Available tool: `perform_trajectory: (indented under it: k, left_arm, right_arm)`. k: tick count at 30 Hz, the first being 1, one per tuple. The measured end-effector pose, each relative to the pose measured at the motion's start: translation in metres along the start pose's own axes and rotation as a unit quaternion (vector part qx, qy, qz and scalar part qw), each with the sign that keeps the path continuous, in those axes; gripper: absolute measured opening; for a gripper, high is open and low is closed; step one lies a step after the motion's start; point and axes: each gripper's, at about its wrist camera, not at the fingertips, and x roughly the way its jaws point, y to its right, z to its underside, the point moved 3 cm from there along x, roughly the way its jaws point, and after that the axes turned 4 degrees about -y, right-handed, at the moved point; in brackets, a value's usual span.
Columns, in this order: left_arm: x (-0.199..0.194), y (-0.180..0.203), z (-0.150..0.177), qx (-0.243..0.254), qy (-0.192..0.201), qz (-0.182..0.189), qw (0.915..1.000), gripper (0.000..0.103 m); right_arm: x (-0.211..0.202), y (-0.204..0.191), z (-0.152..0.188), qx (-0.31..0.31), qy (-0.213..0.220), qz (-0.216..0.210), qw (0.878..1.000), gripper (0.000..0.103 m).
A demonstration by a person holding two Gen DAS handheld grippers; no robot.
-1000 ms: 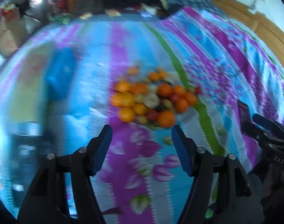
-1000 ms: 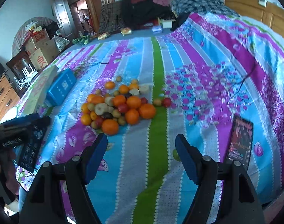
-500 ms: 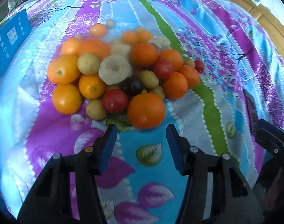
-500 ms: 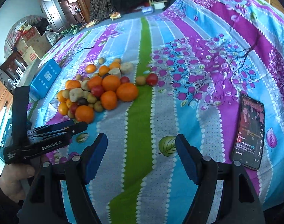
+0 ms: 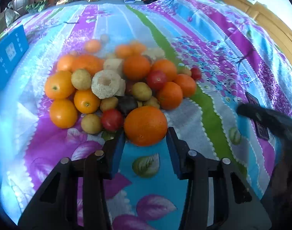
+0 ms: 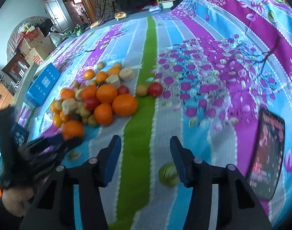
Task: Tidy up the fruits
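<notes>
So: striped floral bedspread (image 6: 184, 38), fruit pile (image 5: 115, 88) mid-frame; cardboard boxes (image 6: 33, 44) upper left. Left tool (image 5: 146, 143) closing around big orange (image 5: 146, 125); right tool (image 6: 144, 153) closing, empty.

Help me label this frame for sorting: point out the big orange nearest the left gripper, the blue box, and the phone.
big orange (image 5: 145, 125), left wrist view, middle of its skin
blue box (image 6: 43, 83), right wrist view, its printed top
phone (image 6: 268, 151), right wrist view, middle of its screen
</notes>
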Motion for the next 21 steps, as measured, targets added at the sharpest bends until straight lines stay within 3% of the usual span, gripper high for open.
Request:
perform_trajectory:
  k: [5, 7, 9, 12, 21]
  left_arm:
    - [-0.018, -0.004, -0.002, -0.006, 0.005, 0.002, 1.0, 0.044]
    - [-0.021, -0.007, -0.004, -0.01, 0.003, 0.001, 0.9999, 0.044]
    - [-0.021, -0.008, -0.006, -0.014, 0.0, 0.0, 0.9999, 0.044]
    - [-0.018, -0.01, -0.008, -0.018, -0.005, -0.002, 0.9998, 0.044]
    - [-0.014, -0.009, -0.009, -0.018, -0.009, -0.003, 0.9998, 0.044]
  right_arm:
    - [0.036, 0.012, -0.037, -0.005, 0.001, 0.019, 1.0, 0.054]
    - [0.054, 0.014, -0.051, -0.021, -0.009, 0.035, 0.999, 0.046]
    - [0.07, 0.012, -0.061, -0.041, -0.018, 0.046, 0.998, 0.046]
    - [0.09, 0.013, -0.066, -0.059, -0.031, 0.061, 0.996, 0.041]
    - [0.11, 0.005, -0.075, -0.097, -0.023, 0.057, 0.993, 0.04]
